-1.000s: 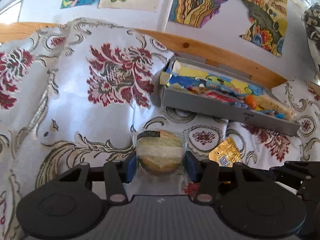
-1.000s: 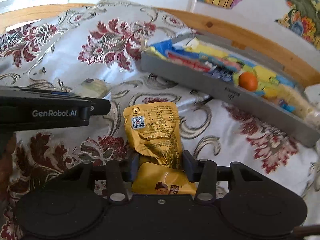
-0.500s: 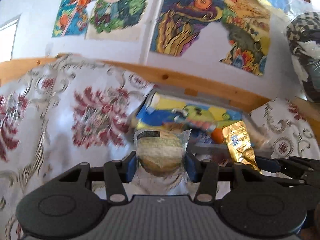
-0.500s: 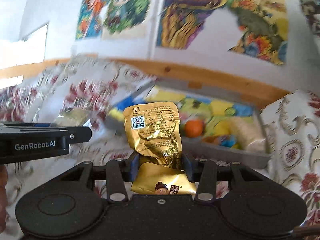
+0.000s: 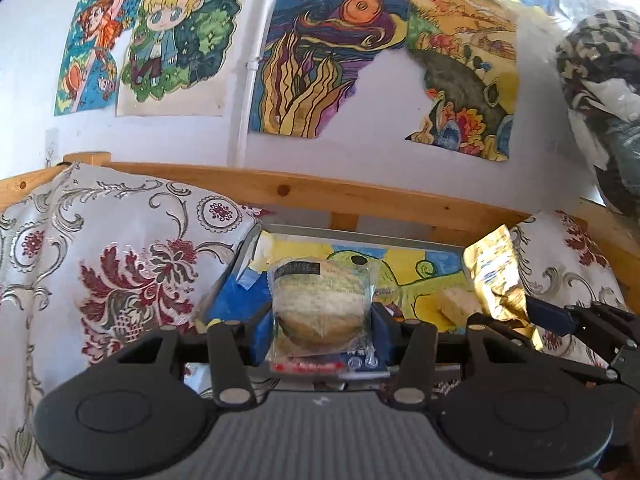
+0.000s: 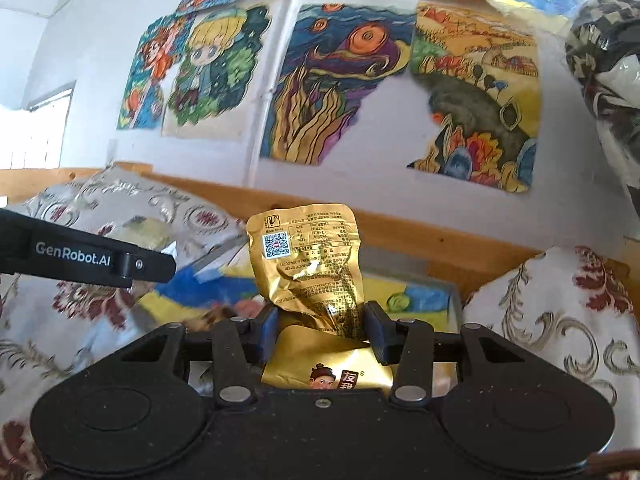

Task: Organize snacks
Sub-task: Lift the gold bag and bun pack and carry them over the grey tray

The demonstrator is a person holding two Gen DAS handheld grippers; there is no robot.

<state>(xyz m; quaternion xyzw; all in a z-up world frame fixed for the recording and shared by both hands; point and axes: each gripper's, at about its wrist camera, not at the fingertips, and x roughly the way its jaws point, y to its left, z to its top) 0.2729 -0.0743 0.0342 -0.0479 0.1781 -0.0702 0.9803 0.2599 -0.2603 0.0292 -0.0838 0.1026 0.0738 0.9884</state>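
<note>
My left gripper (image 5: 322, 330) is shut on a clear-wrapped round cake (image 5: 322, 306), held up over the left part of the grey snack tray (image 5: 340, 234). My right gripper (image 6: 320, 330) is shut on a gold foil snack pouch (image 6: 310, 266), held above the same tray (image 6: 454, 300). In the left wrist view that gold pouch (image 5: 494, 276) and the right gripper's dark linkage show at the right. The left gripper's black arm (image 6: 88, 258) crosses the left side of the right wrist view. Yellow and blue packets (image 5: 424, 272) lie in the tray, with a pale piece (image 5: 454, 304) beside them.
A floral white-and-red cloth (image 5: 120, 264) covers the surface around the tray. A wooden rail (image 5: 320, 194) runs behind it, below a wall of coloured drawings (image 5: 320, 64). A bundle of checked fabric in plastic (image 5: 604, 92) hangs at the right.
Both grippers have lifted their snacks off the cloth and moved forward to the tray, which now lies close under them. The view has tilted up toward the wall.
</note>
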